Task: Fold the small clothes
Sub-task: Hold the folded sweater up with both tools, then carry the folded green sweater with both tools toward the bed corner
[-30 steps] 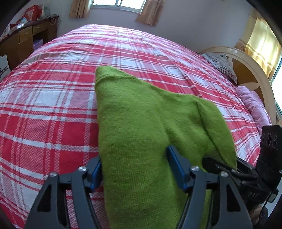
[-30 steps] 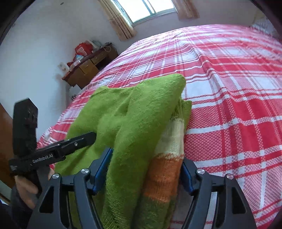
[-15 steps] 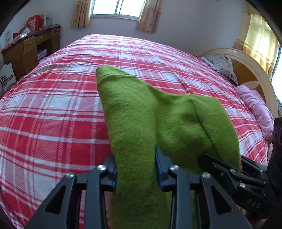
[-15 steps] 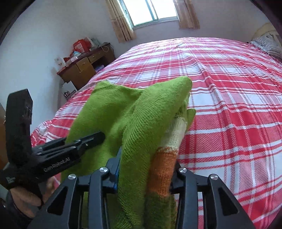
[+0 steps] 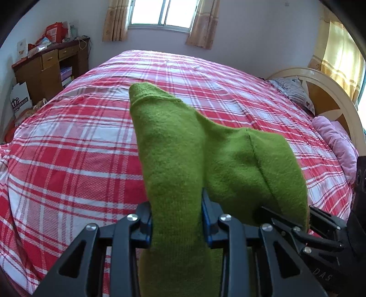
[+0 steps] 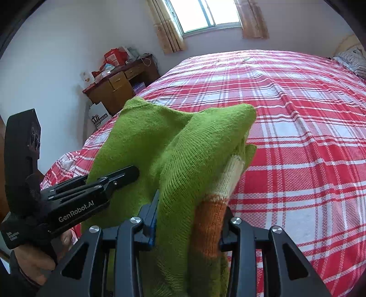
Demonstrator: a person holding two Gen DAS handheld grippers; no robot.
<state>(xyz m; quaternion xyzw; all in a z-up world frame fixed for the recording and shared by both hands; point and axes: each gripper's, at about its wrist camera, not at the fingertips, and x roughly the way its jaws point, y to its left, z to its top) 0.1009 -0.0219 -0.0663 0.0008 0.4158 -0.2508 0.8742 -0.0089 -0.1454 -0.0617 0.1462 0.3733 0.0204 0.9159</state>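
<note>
A small green knitted sweater with cream and orange stripes is held up off the red plaid bed. My left gripper is shut on one bunched edge of it, blue pads pressing both sides. My right gripper is shut on the other edge, where the striped part shows. The two grippers stand side by side: the right one shows at the lower right of the left wrist view, and the left one in a hand at the left of the right wrist view.
The bed's plaid cover stretches far ahead, with a pink pillow and a curved headboard at the right. A wooden desk with clutter stands by the wall at the left, a window behind the bed.
Both grippers closed on the sweater's edges and lifted it up off the bed, so more of the room and window shows.
</note>
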